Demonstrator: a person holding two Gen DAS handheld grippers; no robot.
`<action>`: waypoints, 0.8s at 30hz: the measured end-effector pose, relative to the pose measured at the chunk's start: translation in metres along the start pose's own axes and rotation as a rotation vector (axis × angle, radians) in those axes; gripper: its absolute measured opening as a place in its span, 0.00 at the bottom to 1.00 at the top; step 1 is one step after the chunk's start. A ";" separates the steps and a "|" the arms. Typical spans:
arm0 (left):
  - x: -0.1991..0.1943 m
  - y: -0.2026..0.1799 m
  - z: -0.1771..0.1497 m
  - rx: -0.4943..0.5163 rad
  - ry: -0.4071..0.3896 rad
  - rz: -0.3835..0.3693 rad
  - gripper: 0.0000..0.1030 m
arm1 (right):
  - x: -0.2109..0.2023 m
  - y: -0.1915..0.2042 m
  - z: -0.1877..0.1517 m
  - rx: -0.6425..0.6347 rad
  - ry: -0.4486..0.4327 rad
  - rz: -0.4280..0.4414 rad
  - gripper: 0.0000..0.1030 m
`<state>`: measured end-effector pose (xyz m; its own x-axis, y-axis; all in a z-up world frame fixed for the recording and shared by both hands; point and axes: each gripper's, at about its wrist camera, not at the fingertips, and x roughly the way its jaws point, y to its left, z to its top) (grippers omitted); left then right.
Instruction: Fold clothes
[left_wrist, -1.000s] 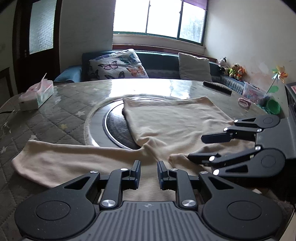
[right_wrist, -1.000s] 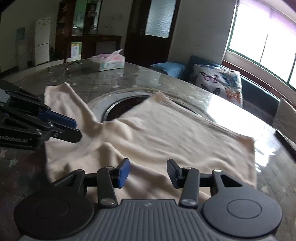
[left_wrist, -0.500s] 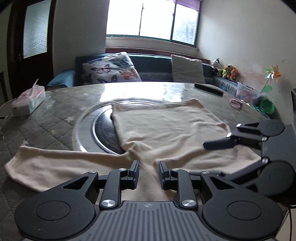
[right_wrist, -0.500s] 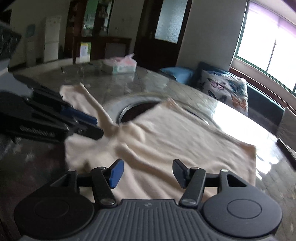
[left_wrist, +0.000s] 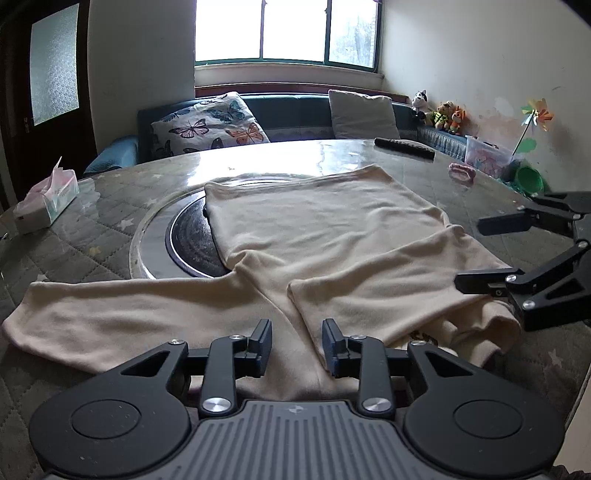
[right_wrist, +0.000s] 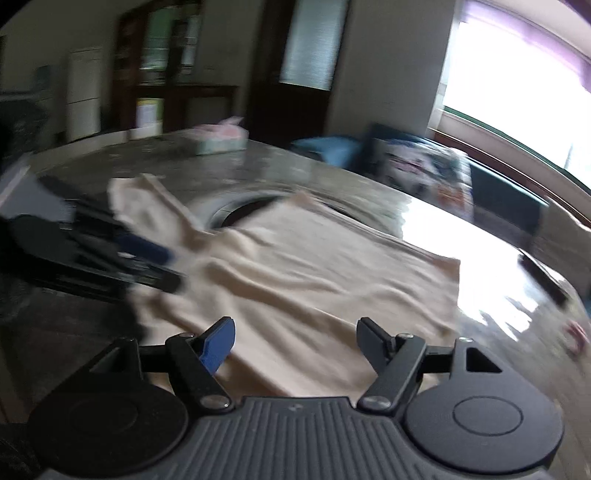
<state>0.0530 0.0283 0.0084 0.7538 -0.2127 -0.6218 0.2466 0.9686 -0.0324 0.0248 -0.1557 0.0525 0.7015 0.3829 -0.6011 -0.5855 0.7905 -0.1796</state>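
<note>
Above the shirt's (left_wrist: 325, 236) near hem, both claws, left (left_wrist: 296, 347) and right (right_wrist: 295, 341), have just been spreading, apparently empty.

I see a plain cream knit garment (left_wrist: 325, 236), a grey star-quilted tablecloth (left_wrist: 92, 229), and a white butterfly-print cushion (left_wrist: 210, 125).

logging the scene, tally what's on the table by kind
Cream garment: 1
Tissue box: 1
Remote control: 1
Small pink item: 1
Total: 4
</note>
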 end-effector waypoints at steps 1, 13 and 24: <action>0.000 0.000 0.000 -0.001 0.000 0.001 0.33 | 0.001 -0.006 -0.005 0.007 0.014 -0.028 0.74; -0.023 0.036 -0.001 -0.111 -0.047 0.104 0.50 | -0.005 -0.025 -0.022 0.075 0.007 -0.082 0.97; -0.039 0.109 -0.008 -0.295 -0.065 0.312 0.52 | -0.003 -0.021 -0.021 0.032 0.007 -0.114 1.00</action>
<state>0.0454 0.1435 0.0232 0.8038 0.0975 -0.5869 -0.1765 0.9812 -0.0786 0.0267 -0.1829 0.0417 0.7599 0.2865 -0.5835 -0.4886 0.8438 -0.2220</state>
